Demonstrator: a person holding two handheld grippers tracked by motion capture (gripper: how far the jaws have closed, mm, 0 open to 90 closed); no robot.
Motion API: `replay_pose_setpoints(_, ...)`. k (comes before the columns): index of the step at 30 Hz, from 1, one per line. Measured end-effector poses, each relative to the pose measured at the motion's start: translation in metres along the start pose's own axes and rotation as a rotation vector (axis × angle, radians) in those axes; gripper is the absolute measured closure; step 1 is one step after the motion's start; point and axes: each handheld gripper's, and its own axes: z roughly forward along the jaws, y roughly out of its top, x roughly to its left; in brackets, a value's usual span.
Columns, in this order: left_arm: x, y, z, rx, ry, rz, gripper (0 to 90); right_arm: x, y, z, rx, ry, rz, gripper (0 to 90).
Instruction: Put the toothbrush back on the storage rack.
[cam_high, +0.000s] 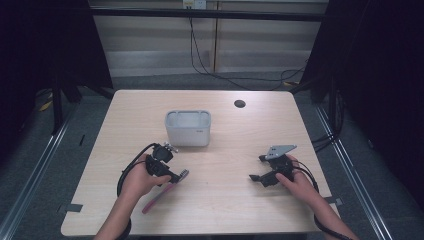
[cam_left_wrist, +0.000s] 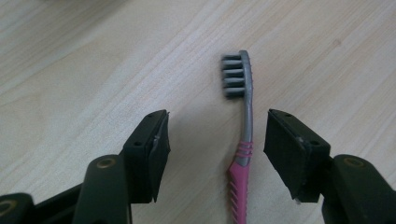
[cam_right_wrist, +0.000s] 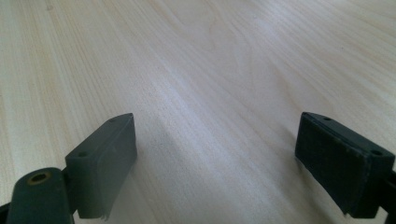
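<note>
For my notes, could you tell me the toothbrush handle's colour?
Pink, with a grey neck; the toothbrush shows best in the left gripper view.

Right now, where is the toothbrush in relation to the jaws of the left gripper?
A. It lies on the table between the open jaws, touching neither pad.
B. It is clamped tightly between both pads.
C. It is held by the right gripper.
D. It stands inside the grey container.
A: in the left gripper view the toothbrush lies flat on the table, with a gap to each pad of the left gripper.

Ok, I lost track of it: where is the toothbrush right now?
In the high view the toothbrush lies on the table's near-left part, in front of the grey bin, between the open left gripper's jaws.
</note>
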Motion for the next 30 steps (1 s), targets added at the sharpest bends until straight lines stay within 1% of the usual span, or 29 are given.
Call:
replay_pose_setpoints(1, -0.001, 0.001, 0.0, 0.001, 0.0, -0.005, 40.5, 0.0, 0.0, 0.0, 0.0, 0.0, 0.0, 12.3)
replay_pose_setpoints(2, -0.001, 0.001, 0.0, 0.001, -0.001, 0.001, 40.8, 0.0, 0.0, 0.0, 0.0, 0.0, 0.0, 12.3)
replay_pose_setpoints(8, -0.004, 0.004, 0.001, 0.034, -0.004, 0.005, 43.4, 0.0, 0.0, 0.0, -0.002, 0.0, -0.002, 12.3)
replay_pose_setpoints(10, -0.005, 0.005, 0.002, 0.037, -0.003, 0.005, 43.8, 0.0, 0.0, 0.0, -0.002, 0.0, -0.002, 12.3)
replay_pose_setpoints(11, -0.005, 0.005, 0.002, 0.039, 0.0, 0.014, 43.9, 0.0, 0.0, 0.0, -0.002, 0.0, -0.003, 12.2)
replay_pose_setpoints(13, -0.006, 0.006, 0.003, 0.042, 0.003, 0.009, 44.3, 0.0, 0.0, 0.0, -0.002, 0.0, -0.002, 12.3)
replay_pose_setpoints(18, -0.007, 0.008, 0.004, 0.055, 0.003, 0.02, 46.8, 0.0, 0.0, 0.0, -0.002, 0.0, -0.003, 12.3)
replay_pose_setpoints(21, -0.008, 0.01, 0.005, 0.061, 0.007, 0.016, 48.9, 0.0, 0.0, 0.0, -0.002, 0.0, -0.002, 12.3)
replay_pose_setpoints(30, -0.011, 0.013, 0.011, 0.095, -0.008, 0.02, 53.9, 0.0, 0.0, 0.0, -0.002, 0.0, -0.002, 12.3)
